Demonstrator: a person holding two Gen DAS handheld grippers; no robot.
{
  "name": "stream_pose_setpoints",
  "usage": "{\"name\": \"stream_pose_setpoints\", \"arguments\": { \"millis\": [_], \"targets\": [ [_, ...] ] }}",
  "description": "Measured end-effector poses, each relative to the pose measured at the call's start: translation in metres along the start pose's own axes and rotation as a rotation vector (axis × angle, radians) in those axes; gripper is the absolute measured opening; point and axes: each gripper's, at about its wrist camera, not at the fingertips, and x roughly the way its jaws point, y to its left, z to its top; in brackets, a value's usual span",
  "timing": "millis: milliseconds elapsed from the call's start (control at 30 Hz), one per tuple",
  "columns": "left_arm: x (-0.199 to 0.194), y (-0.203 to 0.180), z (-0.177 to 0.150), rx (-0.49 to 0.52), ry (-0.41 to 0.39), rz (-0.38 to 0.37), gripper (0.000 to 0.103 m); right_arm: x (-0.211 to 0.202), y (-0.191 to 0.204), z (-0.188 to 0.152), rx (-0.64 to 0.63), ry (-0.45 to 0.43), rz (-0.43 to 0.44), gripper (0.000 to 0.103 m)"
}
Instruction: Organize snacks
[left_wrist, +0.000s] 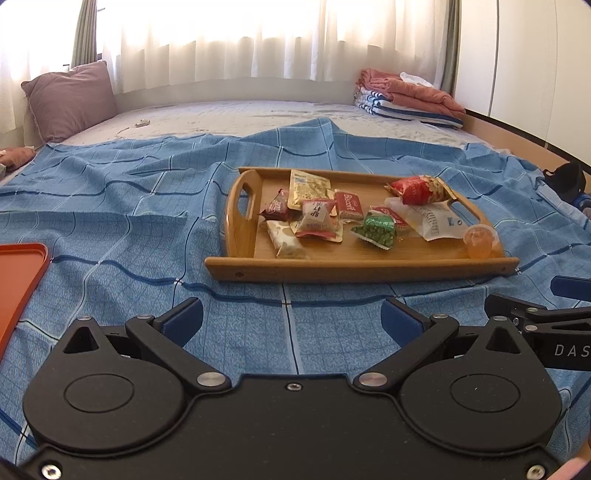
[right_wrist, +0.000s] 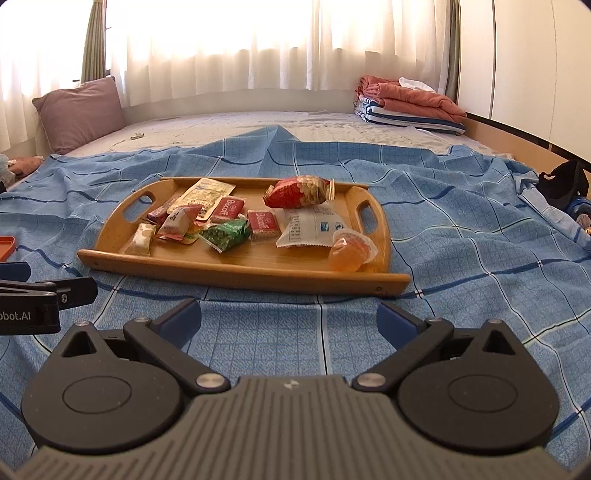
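Both grippers low over blue checked sheet (left_wrist: 147, 236), side by side; left gripper (left_wrist: 291, 317) fingers spread wide, empty; right gripper (right_wrist: 288, 317) same, wide, empty; wooden tray (right_wrist: 229, 271) just ahead on sheet, holding snack packets: green pack (right_wrist: 225, 234), jelly cup (right_wrist: 349, 253), red bag (right_wrist: 295, 192); orange tray (left_wrist: 18, 280) at left; folded blankets (left_wrist: 406, 98) far right.

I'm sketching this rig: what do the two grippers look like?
Both are black linkage bodies with two round hubs, silver pivot screws and blue fingertip pads. The left gripper has a smooth black centre; the right gripper has a grey ribbed one. White lettering marks their sides.
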Motion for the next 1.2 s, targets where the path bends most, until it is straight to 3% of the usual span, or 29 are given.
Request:
{"name": "stream_pose_setpoints", "arguments": {
  "millis": [500, 1200],
  "targets": [
    [0.027, 0.013, -0.038, -0.026, 0.056, 0.057, 0.103, 0.025, 0.001, -0.042, 0.031, 0.093, -0.037, 0.103],
    [0.034, 0.009, -0.054, -0.005, 0.014, 0.061, 0.103, 0.029, 0.011, -0.057, -0.03, 0.026, -0.055, 0.103]
  ]
}}
